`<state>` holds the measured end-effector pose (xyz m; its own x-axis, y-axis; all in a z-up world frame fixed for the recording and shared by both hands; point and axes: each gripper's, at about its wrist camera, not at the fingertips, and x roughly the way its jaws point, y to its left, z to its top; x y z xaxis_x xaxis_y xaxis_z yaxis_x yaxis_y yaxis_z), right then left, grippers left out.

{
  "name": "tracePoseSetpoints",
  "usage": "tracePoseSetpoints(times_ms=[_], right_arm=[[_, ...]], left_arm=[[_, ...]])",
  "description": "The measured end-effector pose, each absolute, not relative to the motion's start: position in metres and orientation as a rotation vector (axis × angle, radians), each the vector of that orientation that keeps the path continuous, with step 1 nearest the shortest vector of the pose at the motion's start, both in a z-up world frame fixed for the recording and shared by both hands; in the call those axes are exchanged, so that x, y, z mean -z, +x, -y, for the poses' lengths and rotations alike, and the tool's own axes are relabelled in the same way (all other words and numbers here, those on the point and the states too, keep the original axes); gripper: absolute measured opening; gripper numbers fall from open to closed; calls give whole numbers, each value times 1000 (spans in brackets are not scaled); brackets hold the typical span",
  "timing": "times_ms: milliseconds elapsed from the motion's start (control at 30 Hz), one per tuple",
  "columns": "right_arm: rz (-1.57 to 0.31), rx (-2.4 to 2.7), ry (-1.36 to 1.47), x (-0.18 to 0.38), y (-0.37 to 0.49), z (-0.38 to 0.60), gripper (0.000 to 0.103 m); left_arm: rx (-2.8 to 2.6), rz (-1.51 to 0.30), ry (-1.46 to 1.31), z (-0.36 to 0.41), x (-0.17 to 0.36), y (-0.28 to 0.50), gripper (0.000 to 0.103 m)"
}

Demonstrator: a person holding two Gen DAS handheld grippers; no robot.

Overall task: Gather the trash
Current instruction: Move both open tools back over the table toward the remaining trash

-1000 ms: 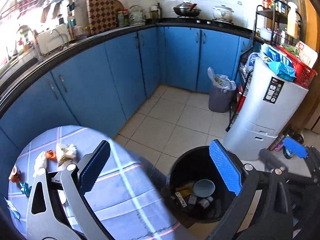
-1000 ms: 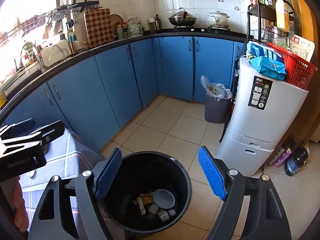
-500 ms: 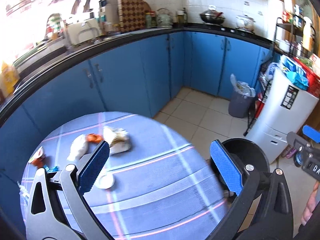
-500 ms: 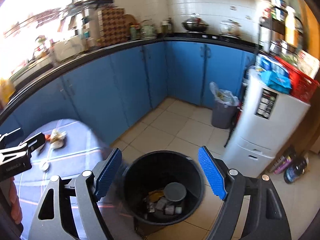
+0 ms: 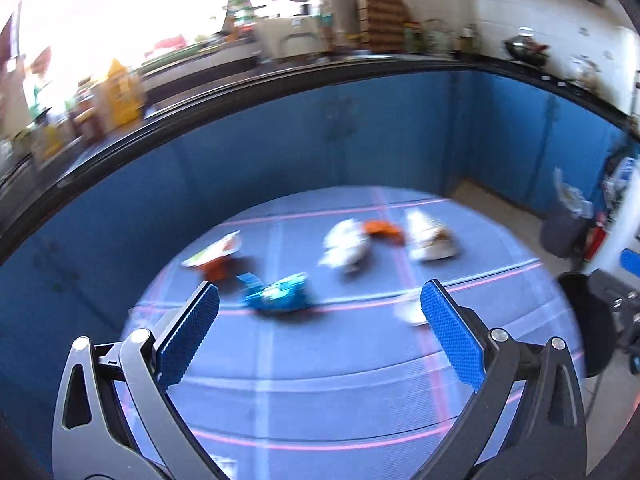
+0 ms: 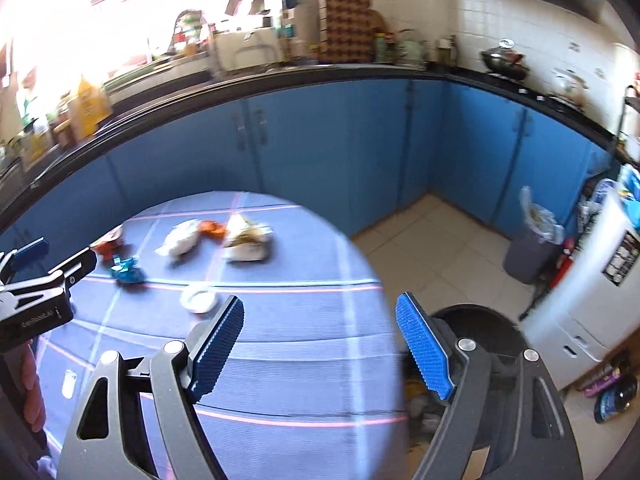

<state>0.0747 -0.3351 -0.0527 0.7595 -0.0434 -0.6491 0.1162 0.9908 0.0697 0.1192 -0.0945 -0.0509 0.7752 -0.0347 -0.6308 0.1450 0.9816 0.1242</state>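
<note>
Scattered trash, including a blue wrapper point(image 5: 280, 294) and white wads point(image 6: 180, 242), lies on the round checked table point(image 6: 300, 360). Left gripper point(image 5: 318, 332) and right gripper point(image 6: 320, 344) angle downward above it, jaws apart, empty. Black bin point(image 6: 496, 332) beside the table; blue cabinets point(image 6: 340, 140) behind.

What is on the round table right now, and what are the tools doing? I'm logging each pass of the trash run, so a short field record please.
surface: round table with blue checked cloth
trash on table: blue wrapper; white crumpled paper; orange scrap; stained paper wad; small white lid; orange-and-white packet
bin: black trash bin on the floor beside the table, trash inside
left tool: open, empty, above the table
right tool: open, empty, over the table edge
</note>
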Motion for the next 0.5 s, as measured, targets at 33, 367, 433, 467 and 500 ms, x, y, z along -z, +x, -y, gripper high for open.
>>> tracePoseSetpoints(times_ms=[33, 367, 433, 467, 500], right_arm=[[-709, 79, 104, 54, 78, 328, 77], [-757, -8, -10, 65, 106, 239, 77], [-765, -19, -29, 68, 112, 226, 77], [-770, -23, -36, 70, 116, 221, 77], [-773, -27, -40, 70, 118, 217, 77]], left_arm=[[65, -681, 170, 79, 55, 119, 99], [-73, -736, 125, -14, 87, 123, 100], [-80, -750, 112, -25, 92, 125, 99], [-83, -755, 107, -29, 95, 126, 100], [-85, -758, 104, -31, 97, 128, 100]])
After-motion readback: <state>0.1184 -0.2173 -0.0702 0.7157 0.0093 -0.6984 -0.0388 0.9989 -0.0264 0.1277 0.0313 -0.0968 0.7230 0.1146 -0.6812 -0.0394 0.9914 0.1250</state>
